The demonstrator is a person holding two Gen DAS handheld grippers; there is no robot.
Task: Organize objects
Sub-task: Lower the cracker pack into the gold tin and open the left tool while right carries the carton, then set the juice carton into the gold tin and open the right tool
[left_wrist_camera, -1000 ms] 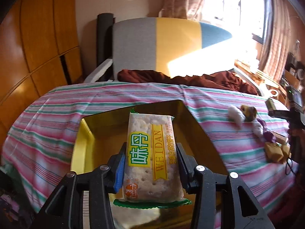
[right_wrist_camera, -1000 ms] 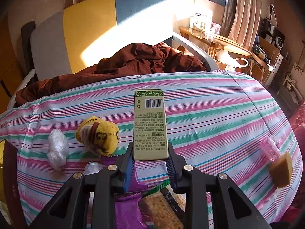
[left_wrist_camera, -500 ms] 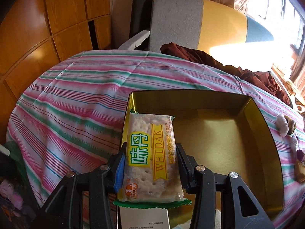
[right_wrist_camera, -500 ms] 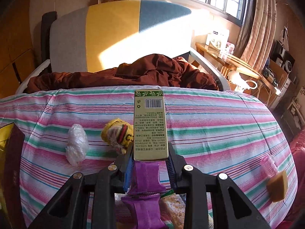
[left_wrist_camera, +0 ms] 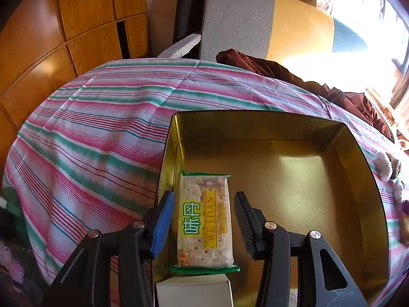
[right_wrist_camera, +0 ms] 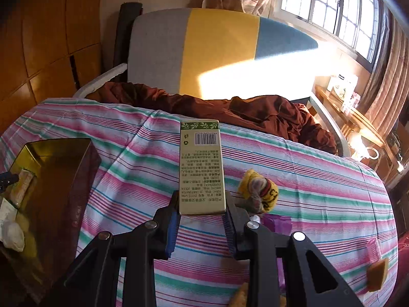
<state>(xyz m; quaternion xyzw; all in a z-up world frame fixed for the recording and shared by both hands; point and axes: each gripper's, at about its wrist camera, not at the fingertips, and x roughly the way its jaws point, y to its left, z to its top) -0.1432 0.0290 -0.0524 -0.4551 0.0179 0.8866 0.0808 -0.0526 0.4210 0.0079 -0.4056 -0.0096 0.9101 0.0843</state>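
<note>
- A table [right_wrist_camera: 306, 179] fills the middle of the room, draped in a cloth striped pink, green, white and blue, creased in soft folds.
- Toward its left side sits a shallow gold tin box [left_wrist_camera: 255, 128] with upright walls and a shiny, reflective floor.
- The left gripper [left_wrist_camera: 204, 215] hangs over the tin's near left corner. Its jaws have just been opening and now stand apart on either side of a cracker packet [left_wrist_camera: 204, 220], with a gap showing on both sides.
- The cracker packet lies flat inside the tin along the left wall; a white box [left_wrist_camera: 194, 291] sits just behind it at the near edge.
- The right gripper [right_wrist_camera: 200, 217] is pressed tight on a tall green carton [right_wrist_camera: 202, 168] printed with a barcode, held upright above the cloth, to the right of the tin.
- Loose on the cloth near that gripper lie a yellow knitted toy [right_wrist_camera: 258, 189], a purple wrapper [right_wrist_camera: 277, 223], and, toward the right edge, a small pink bottle [right_wrist_camera: 373, 247] beside an ochre block [right_wrist_camera: 378, 272].
- Behind the table stands a chair [right_wrist_camera: 222, 51] upholstered in grey, yellow and blue panels, with a dark brown cloth [right_wrist_camera: 255, 110] heaped on it.
- Wood-panelled cupboards [left_wrist_camera: 64, 25] cover the left wall.
- On the right, a barred window [right_wrist_camera: 332, 7] with beige curtains lets strong sunlight fall across the chair and a cluttered wooden side shelf [right_wrist_camera: 345, 99].
</note>
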